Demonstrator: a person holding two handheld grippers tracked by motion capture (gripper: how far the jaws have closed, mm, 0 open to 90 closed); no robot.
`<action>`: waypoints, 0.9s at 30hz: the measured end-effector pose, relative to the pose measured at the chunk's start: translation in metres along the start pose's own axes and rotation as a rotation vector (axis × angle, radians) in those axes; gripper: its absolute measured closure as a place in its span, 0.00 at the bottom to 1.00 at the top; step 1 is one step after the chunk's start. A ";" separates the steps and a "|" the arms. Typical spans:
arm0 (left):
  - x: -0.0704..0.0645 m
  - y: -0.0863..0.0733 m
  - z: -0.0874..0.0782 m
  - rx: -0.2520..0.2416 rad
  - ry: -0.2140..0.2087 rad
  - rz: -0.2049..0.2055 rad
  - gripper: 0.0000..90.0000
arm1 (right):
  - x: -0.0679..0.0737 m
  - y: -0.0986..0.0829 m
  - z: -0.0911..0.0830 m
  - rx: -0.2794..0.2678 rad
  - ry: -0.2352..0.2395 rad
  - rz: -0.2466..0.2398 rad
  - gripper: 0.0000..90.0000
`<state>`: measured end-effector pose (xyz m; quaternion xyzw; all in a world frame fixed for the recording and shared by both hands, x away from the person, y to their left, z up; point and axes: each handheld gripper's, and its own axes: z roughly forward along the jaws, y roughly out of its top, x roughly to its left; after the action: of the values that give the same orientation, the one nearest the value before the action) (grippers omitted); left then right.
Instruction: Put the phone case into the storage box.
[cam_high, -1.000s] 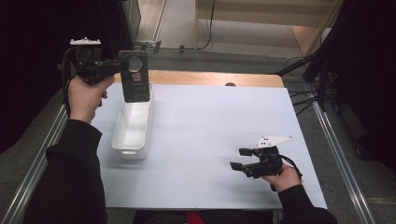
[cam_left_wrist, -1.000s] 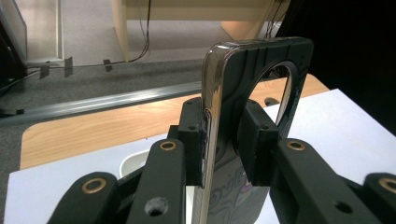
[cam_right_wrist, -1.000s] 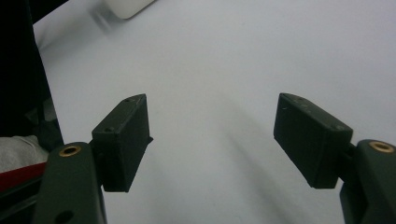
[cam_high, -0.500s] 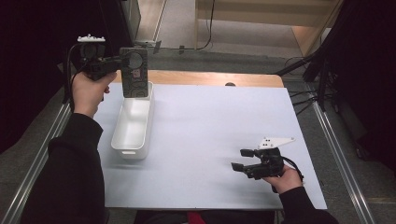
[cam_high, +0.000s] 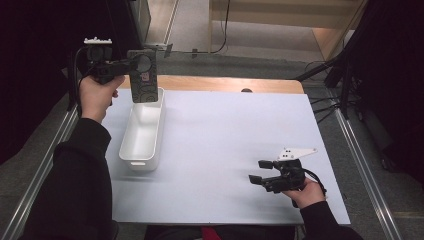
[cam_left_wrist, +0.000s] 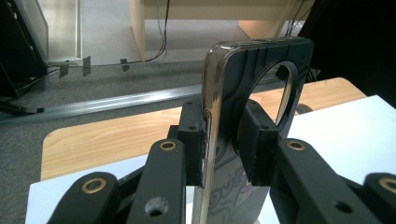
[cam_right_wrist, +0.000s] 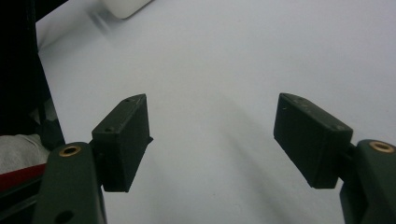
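- While left gripper (cam_high: 131, 64) is clamping a phone case (cam_high: 143, 75) upright, it's hanging above white tray's (cam_high: 131, 150) far end, nr desk's far-left corner.
- Right gripper (cam_high: 261, 171) is resting nr front-right corner, jaws wide apart, holding nothing.

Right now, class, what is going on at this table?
A person works with a gripper in each hand. The left gripper is shut on a dark patterned phone case, held upright in the air above the far end of a white tray. The tray sits on the left of the white table and looks empty. The right gripper rests low at the near right of the table, jaws open, holding nothing.
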<state>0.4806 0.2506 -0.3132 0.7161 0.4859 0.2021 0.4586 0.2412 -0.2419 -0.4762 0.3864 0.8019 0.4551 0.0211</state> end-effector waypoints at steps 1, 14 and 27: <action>0.002 0.000 0.001 -0.003 -0.001 -0.006 0.80 | 0.000 0.000 0.000 0.002 0.001 -0.003 0.29; 0.009 -0.005 0.013 0.005 0.005 -0.001 0.80 | -0.001 -0.001 0.000 0.000 0.004 0.005 0.29; 0.012 -0.008 0.025 -0.005 0.017 0.001 0.80 | -0.003 -0.001 -0.002 -0.015 -0.004 0.014 0.29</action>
<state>0.5002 0.2507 -0.3346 0.7135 0.4889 0.2094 0.4560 0.2419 -0.2448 -0.4767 0.3928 0.7956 0.4607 0.0222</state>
